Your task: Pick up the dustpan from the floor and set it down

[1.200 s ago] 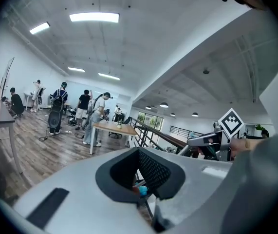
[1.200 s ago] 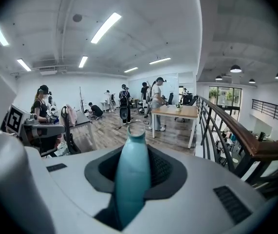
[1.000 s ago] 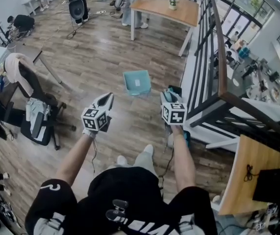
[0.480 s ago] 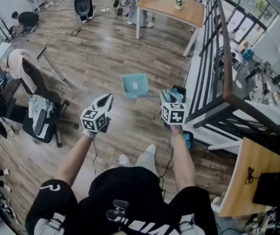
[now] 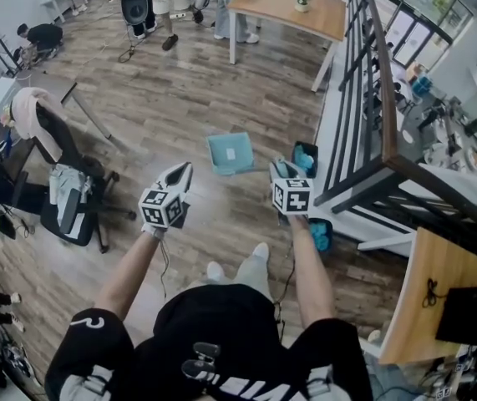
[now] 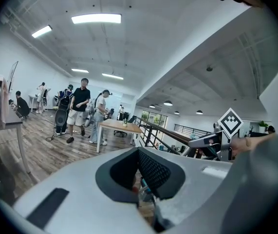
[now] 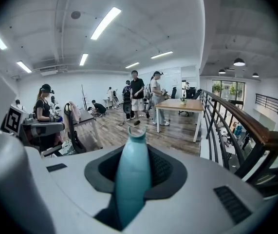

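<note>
Dustpan (image 5: 230, 153): teal, flat on the wood floor (image 5: 163, 98), hollow side up, white label in its middle. It sits just far of both grippers and between them. Outline near square, so no clear long axis. Raised wall shows along its near and left edges; mouth side not certain.

Clearance: open floor to the left and far of the pan. Black railing (image 5: 363, 82) and a white step edge close on the right. Office chair (image 5: 63, 195) draped with clothes well off to the left. Wooden tabletop (image 5: 288, 2) far, people standing beyond it.

Left gripper (image 5: 185, 169): tongs apart, nothing between them.

Right gripper (image 5: 282, 172): tongs clamped on a teal handle (image 7: 131, 174). The handle's long axis runs along the tongs, hooked tip pointing far. Cannot tell whether it joins the pan.
</note>
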Demonstrator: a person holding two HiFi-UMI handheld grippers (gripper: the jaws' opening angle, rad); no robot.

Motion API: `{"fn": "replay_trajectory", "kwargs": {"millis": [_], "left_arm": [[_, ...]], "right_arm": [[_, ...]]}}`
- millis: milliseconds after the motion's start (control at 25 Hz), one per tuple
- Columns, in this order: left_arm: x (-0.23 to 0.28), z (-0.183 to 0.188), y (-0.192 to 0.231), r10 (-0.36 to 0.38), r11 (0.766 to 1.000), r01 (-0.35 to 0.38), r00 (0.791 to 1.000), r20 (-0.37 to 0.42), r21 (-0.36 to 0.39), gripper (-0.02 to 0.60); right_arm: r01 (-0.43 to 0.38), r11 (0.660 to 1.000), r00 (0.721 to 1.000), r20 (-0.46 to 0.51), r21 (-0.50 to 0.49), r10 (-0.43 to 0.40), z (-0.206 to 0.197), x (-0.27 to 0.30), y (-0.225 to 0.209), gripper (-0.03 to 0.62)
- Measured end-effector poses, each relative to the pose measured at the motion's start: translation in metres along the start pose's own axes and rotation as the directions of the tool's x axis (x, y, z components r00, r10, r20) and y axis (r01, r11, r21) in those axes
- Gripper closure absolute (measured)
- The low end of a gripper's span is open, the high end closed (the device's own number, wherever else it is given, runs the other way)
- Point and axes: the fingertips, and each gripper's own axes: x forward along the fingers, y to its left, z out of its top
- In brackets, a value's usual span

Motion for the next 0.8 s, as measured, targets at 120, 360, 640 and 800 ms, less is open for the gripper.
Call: {"fn": "replay_trajectory", "kwargs": {"millis": [120, 360, 640, 800], "left_arm": [[0.001, -0.005, -0.003, -0.005, 1.000, 0.005, 1.000, -0.010, -0.007, 0.584], [0.009, -0.031, -0.006, -0.003, 1.000, 0.003, 0.999, -0.044, -0.012, 0.584], [0.030, -0.076, -0.009, 0.000, 1.000, -0.002, 0.996, -0.094, -0.017, 0.584], [0.045, -0.103, -0.014, -0.012, 1.000, 0.010, 0.993, -0.116, -0.015, 0.584]], "right_arm": [[0.009, 1.000, 1.000, -0.025, 0.006, -0.009, -0.016, 0.002, -0.003, 0.507], [0.036, 0.999, 0.998, -0.058, 0.015, -0.035, -0.051, 0.011, -0.011, 0.507], [0.070, 0.997, 0.990, -0.121, 0.018, -0.067, -0.105, 0.037, -0.024, 0.507], [0.071, 0.997, 0.982, -0.175, 0.013, -0.068, -0.144, 0.052, -0.029, 0.507]]}}
